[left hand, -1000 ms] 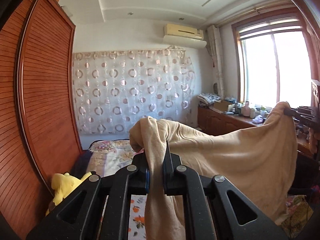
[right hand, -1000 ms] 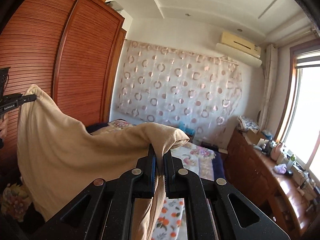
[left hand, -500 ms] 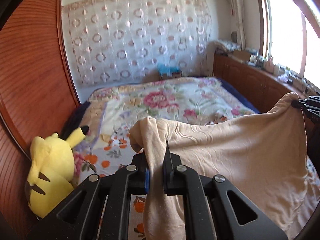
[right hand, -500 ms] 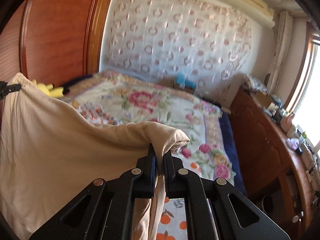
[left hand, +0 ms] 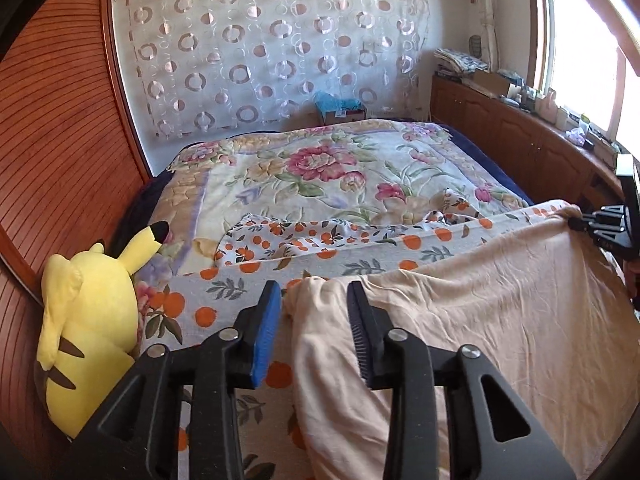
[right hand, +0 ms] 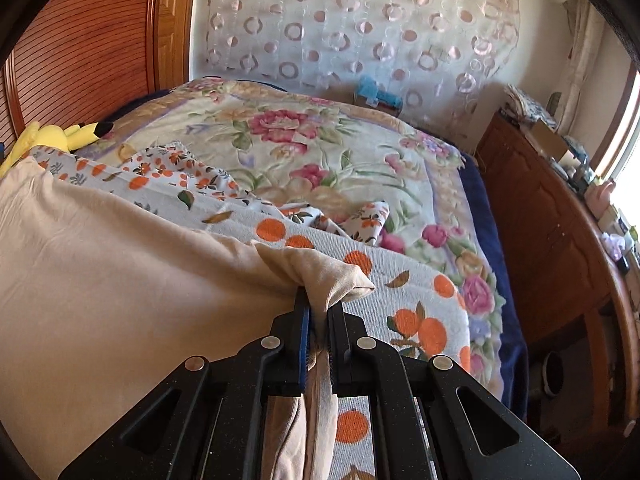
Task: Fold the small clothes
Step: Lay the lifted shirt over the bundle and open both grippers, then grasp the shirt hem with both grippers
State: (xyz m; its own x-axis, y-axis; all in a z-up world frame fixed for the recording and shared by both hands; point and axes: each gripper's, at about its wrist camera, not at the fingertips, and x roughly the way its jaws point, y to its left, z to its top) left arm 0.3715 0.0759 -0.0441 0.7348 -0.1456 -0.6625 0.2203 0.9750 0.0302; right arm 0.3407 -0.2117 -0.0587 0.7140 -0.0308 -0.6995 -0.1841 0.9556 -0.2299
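Observation:
A beige garment (left hand: 500,320) lies spread on the orange-print sheet (left hand: 224,296) at the near end of the bed. In the left wrist view my left gripper (left hand: 314,286) stands over the garment's left corner. Its jaws are opening, and the bunched corner rests loose between them with no pad pressing on it. My right gripper (right hand: 318,300) is shut on the garment's other corner, which bulges out past its fingertips. It also shows at the right edge of the left wrist view, right gripper (left hand: 600,226), pinching that corner. The beige garment (right hand: 100,280) stretches flat to the left.
A yellow plush toy (left hand: 88,320) sits at the bed's left edge by the wooden wardrobe (left hand: 48,120). A crumpled small-print garment (left hand: 280,236) lies just beyond the beige one. The floral bedspread (left hand: 340,168) covers the far bed. A wooden cabinet (right hand: 560,220) runs along the right.
Both grippers came down from holding the garment up in the air, and it now lies on the bed. The left gripper's jaws have parted and let go of its corner.

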